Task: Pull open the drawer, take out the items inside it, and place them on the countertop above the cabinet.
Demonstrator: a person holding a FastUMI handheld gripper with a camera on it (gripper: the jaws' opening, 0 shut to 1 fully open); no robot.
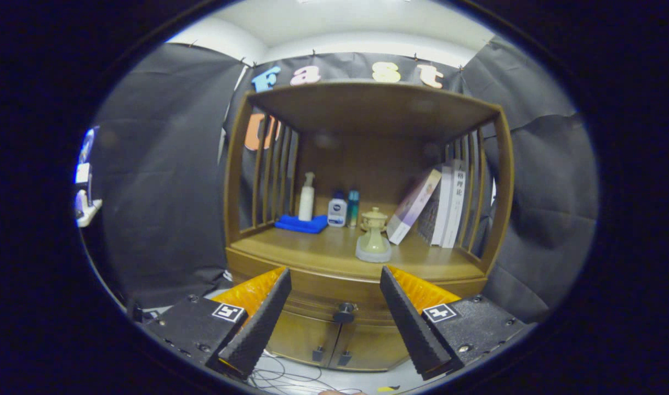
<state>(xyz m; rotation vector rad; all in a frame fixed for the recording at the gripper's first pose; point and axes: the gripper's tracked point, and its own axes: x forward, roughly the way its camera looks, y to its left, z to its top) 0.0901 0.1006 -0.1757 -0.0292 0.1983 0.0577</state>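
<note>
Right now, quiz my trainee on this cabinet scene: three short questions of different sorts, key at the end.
1. True or false: the gripper is shut on the drawer knob.
2. What lies under the pump bottle? A) blue cloth B) book C) plate
3. Fill in: the books lean at the countertop's ____ side, seen past the fingers.

Key: 1 false, the fingers stand open with the knob beyond them; 2 A; 3 right.

A white book spine (456,203) bears characters too small to read; the spread tool (334,270) carries square markers (228,312).
</note>
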